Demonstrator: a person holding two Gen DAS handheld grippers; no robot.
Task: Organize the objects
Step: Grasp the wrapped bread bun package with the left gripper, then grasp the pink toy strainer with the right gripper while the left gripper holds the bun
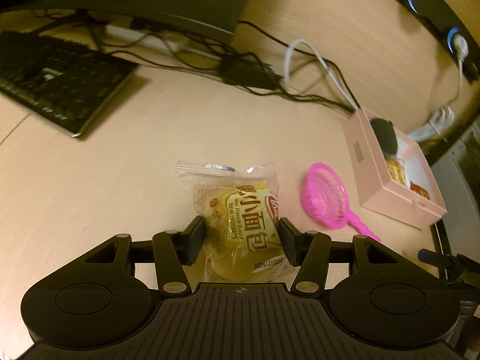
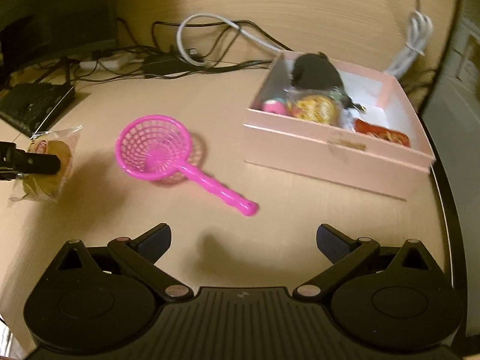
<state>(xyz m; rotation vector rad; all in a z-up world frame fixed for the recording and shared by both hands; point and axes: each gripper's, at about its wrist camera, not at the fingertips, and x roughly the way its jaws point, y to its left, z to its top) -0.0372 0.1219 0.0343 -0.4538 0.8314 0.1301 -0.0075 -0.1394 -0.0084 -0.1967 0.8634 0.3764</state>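
A clear packet of mini French bread (image 1: 243,222) sits between the pads of my left gripper (image 1: 242,237), which is shut on its sides. The right wrist view shows the same packet (image 2: 64,150) at the far left with one black finger (image 2: 36,162) across it. A pink plastic strainer (image 1: 325,198) lies on the desk just right of the packet. In the right wrist view the strainer (image 2: 154,147) lies ahead and left of my right gripper (image 2: 243,240). That gripper is wide open over bare desk, with nothing between its fingers.
An open pink box (image 2: 330,156) at the right holds a black object and several snack packets; it also shows in the left view (image 1: 387,192). A black keyboard (image 1: 54,81) lies far left. Tangled cables (image 1: 240,69) run along the back. The desk's edge (image 2: 444,186) passes just right of the box.
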